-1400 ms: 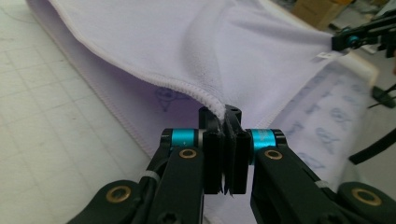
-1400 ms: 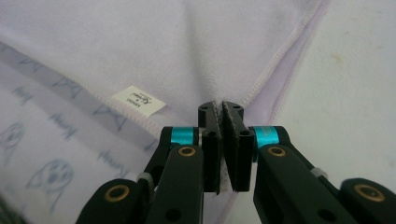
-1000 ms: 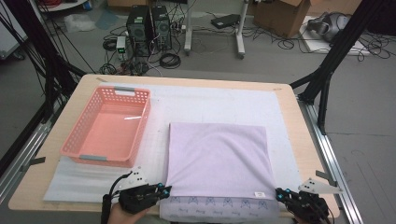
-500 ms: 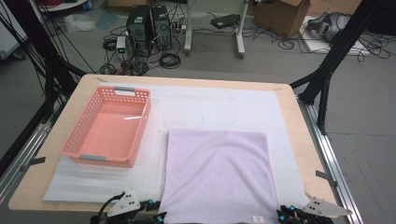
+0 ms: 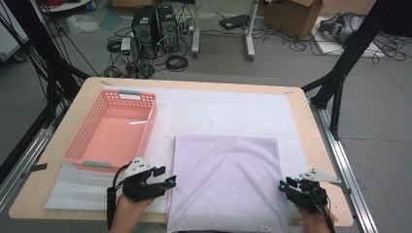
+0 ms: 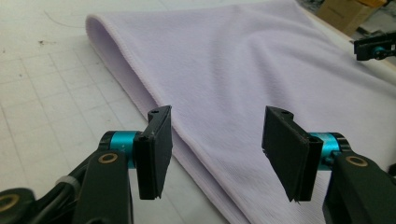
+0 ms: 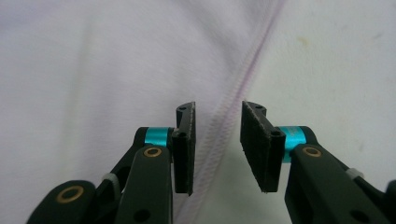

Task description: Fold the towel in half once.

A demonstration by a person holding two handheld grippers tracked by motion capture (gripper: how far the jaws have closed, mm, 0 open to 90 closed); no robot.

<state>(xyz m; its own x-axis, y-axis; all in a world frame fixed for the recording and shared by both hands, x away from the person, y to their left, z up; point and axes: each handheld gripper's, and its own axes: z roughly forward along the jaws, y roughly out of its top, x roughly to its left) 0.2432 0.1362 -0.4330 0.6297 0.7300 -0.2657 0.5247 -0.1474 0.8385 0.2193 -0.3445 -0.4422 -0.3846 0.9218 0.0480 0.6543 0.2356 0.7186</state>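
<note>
1. Where the white mat (image 5: 228,109) covers the middle of the table (image 5: 318,145), the lilac towel (image 5: 226,179) lies folded flat on it, at the near middle, its near edge reaching the table's near edge.
2. In the left gripper view the towel's (image 6: 243,70) folded edge shows as a soft rounded roll that runs away from the camera, with the mat's (image 6: 51,84) faint grid beside it.
3. In the right gripper view a stitched hem runs slantwise, with the towel (image 7: 102,65) on one side and the mat (image 7: 336,70) on the other.
4. The left gripper (image 5: 169,183) sits at the towel's left edge near the front corner. Its jaws have just been opening and stand well apart. In its own view (image 6: 217,144) the towel's edge passes under the gap, with neither pad pressing on the cloth.
5. The right gripper (image 5: 283,187) sits at the towel's right edge, level with the left one. Its jaws have also just been opening and show a narrower gap. In its own view (image 7: 217,144) the hem lies beneath the gap, with the pads clear of it.
6. The right gripper (image 6: 373,46) also shows far off in the left gripper view, beyond the towel.
7. A pink basket (image 5: 80,153) stands on the table's left side, just beyond the left gripper and apart from the towel.
8. Beyond the table, computer towers (image 5: 155,26) and cables lie on the grey floor.
</note>
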